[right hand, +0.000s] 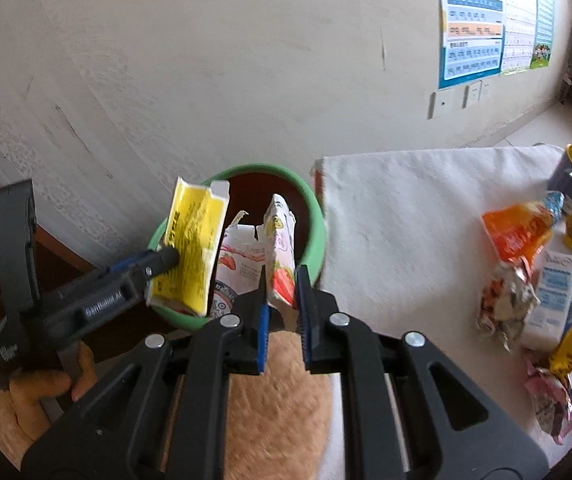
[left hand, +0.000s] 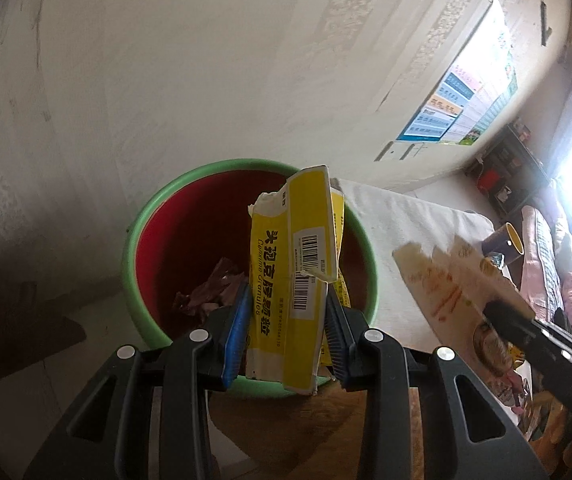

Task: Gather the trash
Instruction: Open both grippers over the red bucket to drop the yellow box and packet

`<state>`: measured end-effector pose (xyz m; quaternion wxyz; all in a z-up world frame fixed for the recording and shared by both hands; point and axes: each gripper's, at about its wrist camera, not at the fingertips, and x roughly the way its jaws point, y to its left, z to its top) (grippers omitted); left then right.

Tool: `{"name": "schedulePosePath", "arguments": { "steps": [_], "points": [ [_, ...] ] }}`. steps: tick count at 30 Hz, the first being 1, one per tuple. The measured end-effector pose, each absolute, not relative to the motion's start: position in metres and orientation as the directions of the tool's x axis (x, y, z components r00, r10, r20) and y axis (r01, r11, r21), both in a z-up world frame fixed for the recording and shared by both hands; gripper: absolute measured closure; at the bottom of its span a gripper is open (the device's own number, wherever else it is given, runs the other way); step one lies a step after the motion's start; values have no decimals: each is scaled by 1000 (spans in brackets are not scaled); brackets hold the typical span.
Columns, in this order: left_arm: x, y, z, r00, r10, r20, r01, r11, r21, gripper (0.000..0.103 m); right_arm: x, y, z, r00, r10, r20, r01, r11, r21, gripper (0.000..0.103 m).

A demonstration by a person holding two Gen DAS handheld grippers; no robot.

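Bin (left hand: 148,216) sits beside the table (right hand: 406,208), right under both your grippers. Your left gripper (left hand: 288,312) is clamped on the yellow box (left hand: 306,216) over its mouth; your right gripper (right hand: 282,292) pinches the strawberry carton (right hand: 280,240) above it too.

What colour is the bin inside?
The bin is dark red inside, with a green rim; the left wrist view shows it best.
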<state>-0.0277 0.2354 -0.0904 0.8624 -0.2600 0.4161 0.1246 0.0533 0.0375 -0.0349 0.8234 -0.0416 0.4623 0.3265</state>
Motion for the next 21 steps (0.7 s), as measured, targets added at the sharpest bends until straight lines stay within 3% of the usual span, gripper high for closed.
{"name": "schedulePosePath", "arguments": {
  "steps": [7, 9, 10, 11, 13, 21],
  "points": [
    [-28, 248, -101, 608, 2, -794, -466, 811, -354, 70, 67, 55, -52, 307, 519, -798, -546, 783, 300, 90],
    [-30, 251, -102, 605, 17, -796, -486, 800, -352, 61, 69, 58, -52, 316, 532, -786, -541, 781, 312, 89],
    [-30, 252, -102, 607, 24, -794, -495, 794, -354, 59, 70, 59, -52, 318, 537, -781, -538, 781, 318, 80],
    [-31, 254, -103, 611, 22, -791, -501, 784, -365, 51, 71, 59, -51, 322, 539, -778, -535, 782, 320, 65],
    [-34, 256, -104, 613, 18, -790, -505, 778, -374, 43, 71, 59, -49, 337, 549, -765, -530, 782, 328, 55],
    [-32, 244, -101, 612, -22, -790, -474, 790, -389, 43, 62, 29, -48, 342, 538, -770, -510, 795, 329, 55]
  ]
}}
